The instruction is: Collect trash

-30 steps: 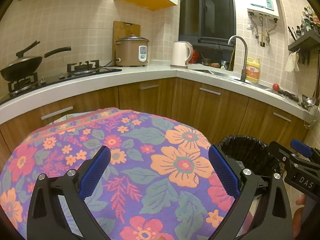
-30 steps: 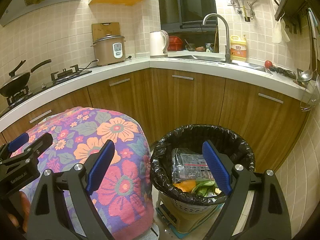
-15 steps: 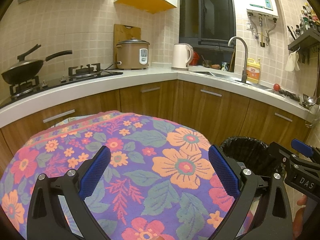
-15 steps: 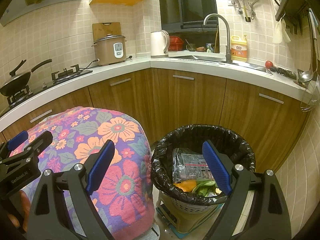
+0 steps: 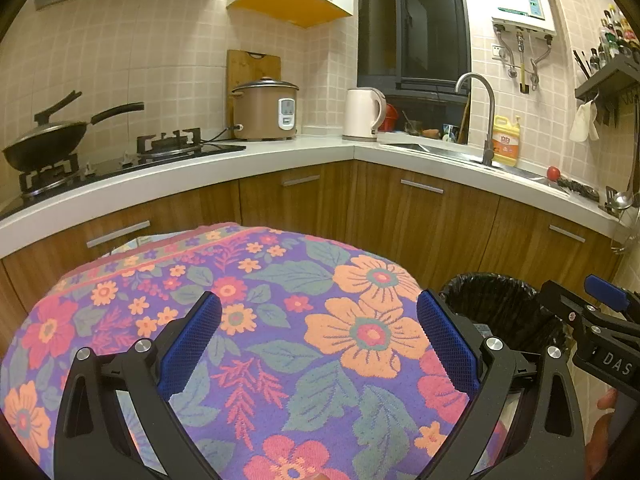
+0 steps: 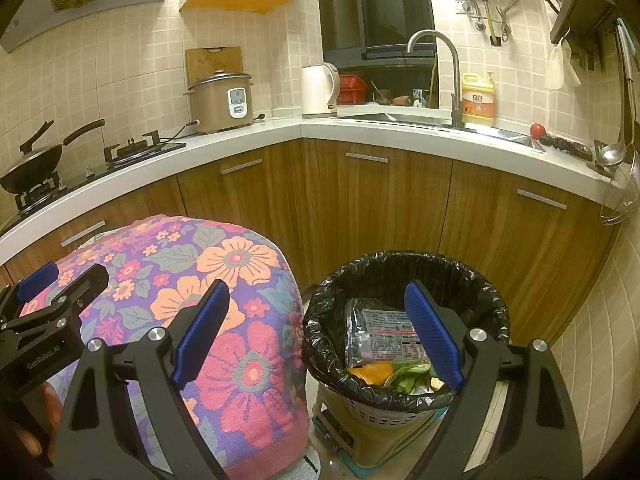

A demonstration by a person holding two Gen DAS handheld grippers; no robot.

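Note:
A trash bin lined with a black bag [image 6: 404, 320] stands on the floor at the right of a flower-patterned cloth [image 6: 224, 312]. Inside the bin lie a printed plastic wrapper [image 6: 380, 332], an orange scrap and green leaves. My right gripper [image 6: 316, 332] is open and empty, hovering between the cloth's edge and the bin. My left gripper [image 5: 318, 340] is open and empty above the flowered cloth [image 5: 280, 320]; the bin [image 5: 496, 304] shows at its right, partly behind the other gripper's body. Each gripper's side shows in the other's view.
A curved white counter [image 6: 400, 136] over wooden cabinets rings the space. On it are a wok on a gas stove [image 5: 48, 140], a rice cooker [image 5: 266, 110], a kettle [image 5: 362, 114], a sink with tap [image 6: 440, 76] and a yellow detergent bottle [image 6: 478, 104]. Tiled wall at right.

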